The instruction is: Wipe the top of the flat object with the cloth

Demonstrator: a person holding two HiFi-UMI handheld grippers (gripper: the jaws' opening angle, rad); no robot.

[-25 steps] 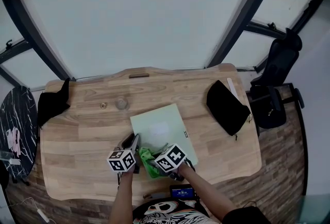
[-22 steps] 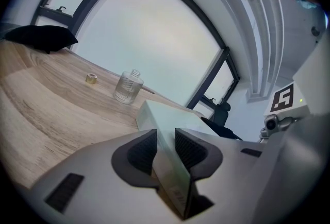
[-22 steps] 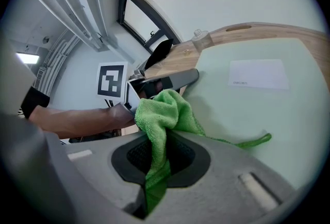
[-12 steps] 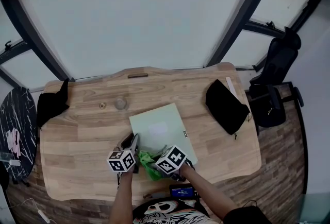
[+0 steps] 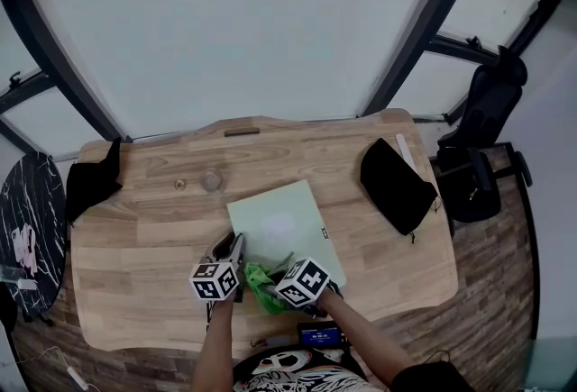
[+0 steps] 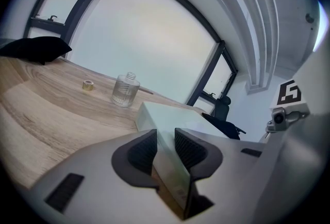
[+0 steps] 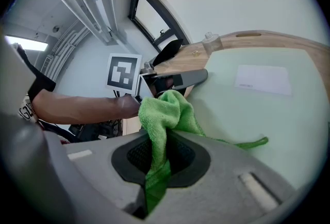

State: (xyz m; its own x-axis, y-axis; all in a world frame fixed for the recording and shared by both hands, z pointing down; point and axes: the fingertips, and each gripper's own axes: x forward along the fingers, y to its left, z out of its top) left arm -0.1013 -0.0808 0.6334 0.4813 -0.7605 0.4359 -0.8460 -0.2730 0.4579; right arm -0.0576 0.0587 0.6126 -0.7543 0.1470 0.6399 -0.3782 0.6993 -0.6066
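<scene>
Your right gripper [image 7: 160,155] has its jaws pressed together on a fold of the green cloth [image 7: 167,110]. The rest bunches above the jaws, and a thin tail trails onto the flat object [image 5: 278,223]. That grip looks right for wiping, since enough cloth is free to drag across the pale green top.

Your left gripper [image 6: 166,150] is clamped on the flat object's near edge, the slab filling the narrow gap between its jaws. I judge this pins it against sliding on the table [image 5: 135,228] under your strokes.

The cloth sits at the flat object's near edge, just beside the left gripper. A glass bottle [image 6: 125,90] stands off the flat object's far left corner.

Your left forearm [image 5: 215,347] and right forearm [image 5: 365,343] reach in from the flat object's near side, the right angled toward the left.
</scene>
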